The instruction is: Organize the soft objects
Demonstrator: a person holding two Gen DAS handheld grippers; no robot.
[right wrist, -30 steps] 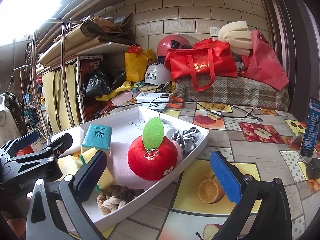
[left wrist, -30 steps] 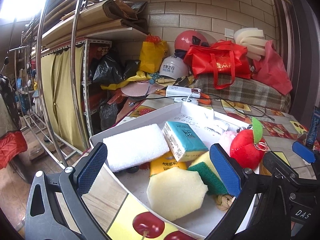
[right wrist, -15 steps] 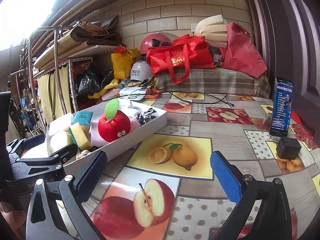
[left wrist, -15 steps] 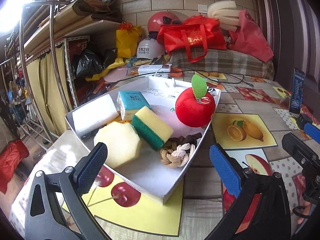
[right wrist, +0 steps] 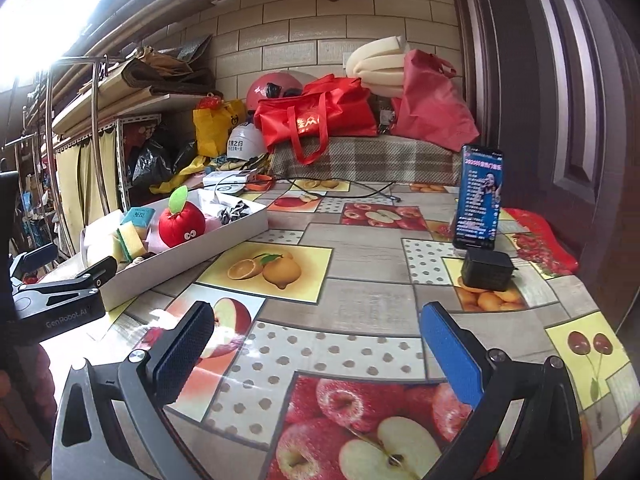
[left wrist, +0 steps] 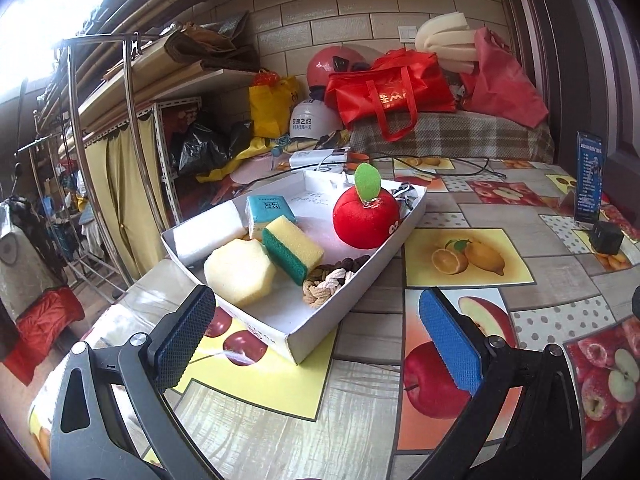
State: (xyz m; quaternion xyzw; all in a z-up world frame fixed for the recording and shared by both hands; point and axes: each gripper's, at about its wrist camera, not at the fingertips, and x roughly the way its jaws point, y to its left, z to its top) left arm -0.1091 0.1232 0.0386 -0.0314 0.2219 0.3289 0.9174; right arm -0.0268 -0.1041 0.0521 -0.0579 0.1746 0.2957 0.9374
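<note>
— Where are the soft things to be found?

— They are gathered in a white tray [left wrist: 362,280] on the bench [left wrist: 460,212]: a plush apple [left wrist: 366,216], a yellow-and-green sponge [left wrist: 294,250], a six-sided yellow sponge [left wrist: 240,272], a teal-wrapped block [left wrist: 270,216], a white foam pad [left wrist: 208,232] and a knotted rope [left wrist: 326,282]. Nothing soft is seen lying loose on the bench outside it.

— And how are the tongs set?

— Both pairs are spread wide and nothing is held in either. The left tongs [left wrist: 316,344] are held just short of the tray's near corner, apart from it. The right tongs [right wrist: 316,350] are held over bare bench, well apart from the tray [right wrist: 182,256].

— Which way does the tray lie from each?

— From the left tongs it is straight ahead and a little to the left, with its long axis running away and to the right. From the right tongs it lies far off to the left, with the left tongs [right wrist: 64,280] seen between.

— So which hand is better placed?

— The left, by judgement. The rope and the six-sided sponge are nearest it. The apple [right wrist: 182,224] sits toward the far end, and a longer reach forward would be called for. For the right hand, a swing leftward across the bench would be needed first.
</note>
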